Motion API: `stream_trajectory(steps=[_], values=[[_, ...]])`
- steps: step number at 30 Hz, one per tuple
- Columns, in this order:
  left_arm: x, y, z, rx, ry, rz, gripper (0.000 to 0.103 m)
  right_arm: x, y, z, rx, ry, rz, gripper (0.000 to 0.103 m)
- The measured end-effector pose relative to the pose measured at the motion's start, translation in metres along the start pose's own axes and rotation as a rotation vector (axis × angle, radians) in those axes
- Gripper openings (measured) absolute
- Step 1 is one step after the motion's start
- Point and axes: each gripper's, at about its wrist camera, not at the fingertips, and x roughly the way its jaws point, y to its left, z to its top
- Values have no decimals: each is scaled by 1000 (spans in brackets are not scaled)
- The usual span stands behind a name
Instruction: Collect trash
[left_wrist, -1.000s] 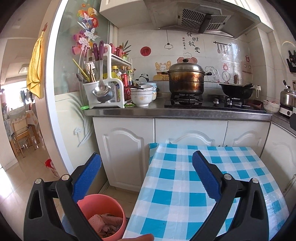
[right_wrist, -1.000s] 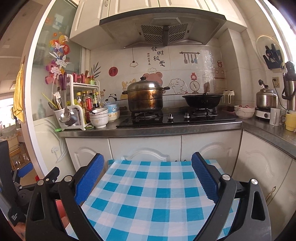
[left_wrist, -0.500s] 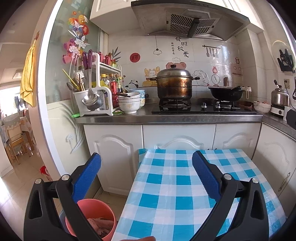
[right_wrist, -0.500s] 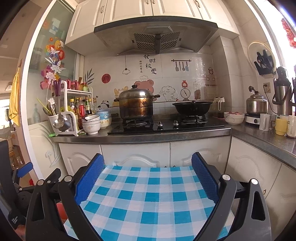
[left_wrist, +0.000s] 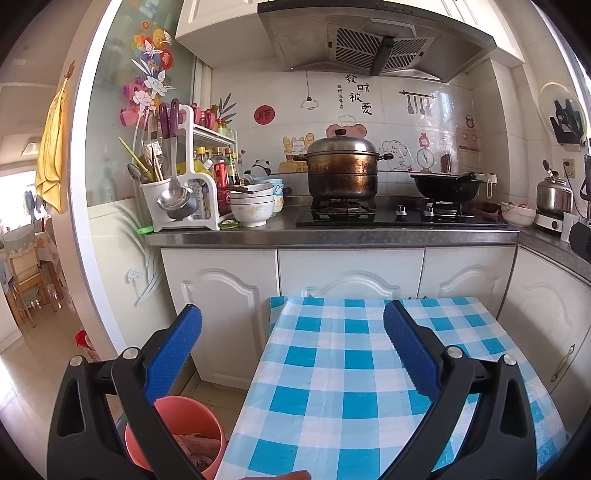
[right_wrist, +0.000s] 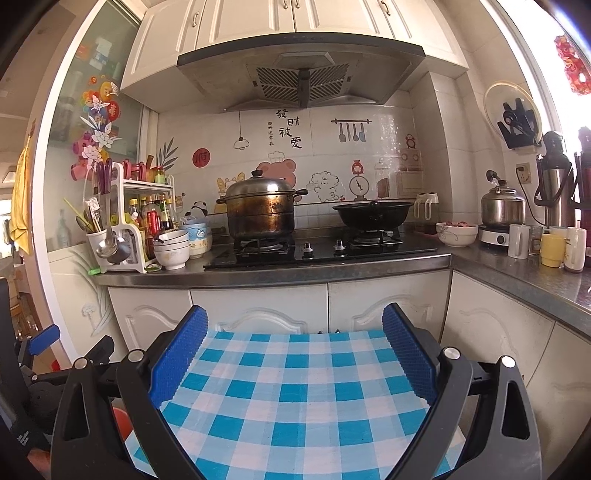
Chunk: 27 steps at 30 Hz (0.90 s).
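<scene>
Both wide open, empty: left hand-held gripper (left_wrist: 291, 325), right hand-held gripper (right_wrist: 294, 325). No trash on checked bench (left_wrist: 332, 387); scan first, then drop into pink bin (left_wrist: 207, 417) lower left.

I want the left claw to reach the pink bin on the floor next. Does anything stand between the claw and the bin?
Nothing visible does. The left claw hangs open and empty over the table's left edge; the pink bin stands on the floor just left of that edge, its mouth open, scraps inside.

Pink bin (left_wrist: 177, 435) on floor left of table, trash inside
</scene>
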Motion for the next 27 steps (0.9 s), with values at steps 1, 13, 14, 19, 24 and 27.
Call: stream_trajectory(steps=[1,13,14,19,24,27], values=[[0,-1,0,1,-1,-2,99,0,-1,0,-1,-3,-7,95],[5,-7,2,2,3,-16,99,0,-12,-2,3,-18,-44,95],[5,-8,1,3,5,-17,99,0,-13,-2,3,-18,-47,95],[7,-12,2,5,8,-24,99,-1,-14,-3,2,-31,-64,95],[7,-15,7,4,2,-32,99,-2,-21,-4,-3,-62,-117,95],[7,-18,8,4,2,-42,99,1,-27,-8,-8,-64,-165,95]])
